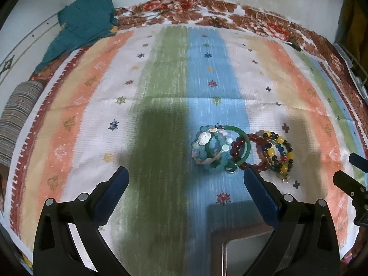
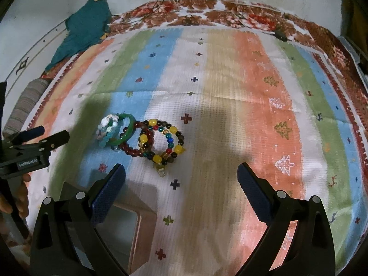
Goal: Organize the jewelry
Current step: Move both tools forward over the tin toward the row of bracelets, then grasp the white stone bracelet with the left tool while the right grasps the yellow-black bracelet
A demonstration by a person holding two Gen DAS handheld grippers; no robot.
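Bracelets [image 1: 241,153] all piled mid-cloth [image 1: 161,80], box [image 2: 128,230] at near edge w/ nothing visible inside; your left gripper [image 1: 185,177] & right gripper [image 2: 181,174] both spread wide, holding nothing. Basically nothing sorted yet.

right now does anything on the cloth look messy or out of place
Yes: the bracelets lie in one overlapping heap. The green bangle crosses the pale blue bead bracelet and the dark red bead bracelet, which touches the yellow multicolour one. Both grippers are open, holding nothing.
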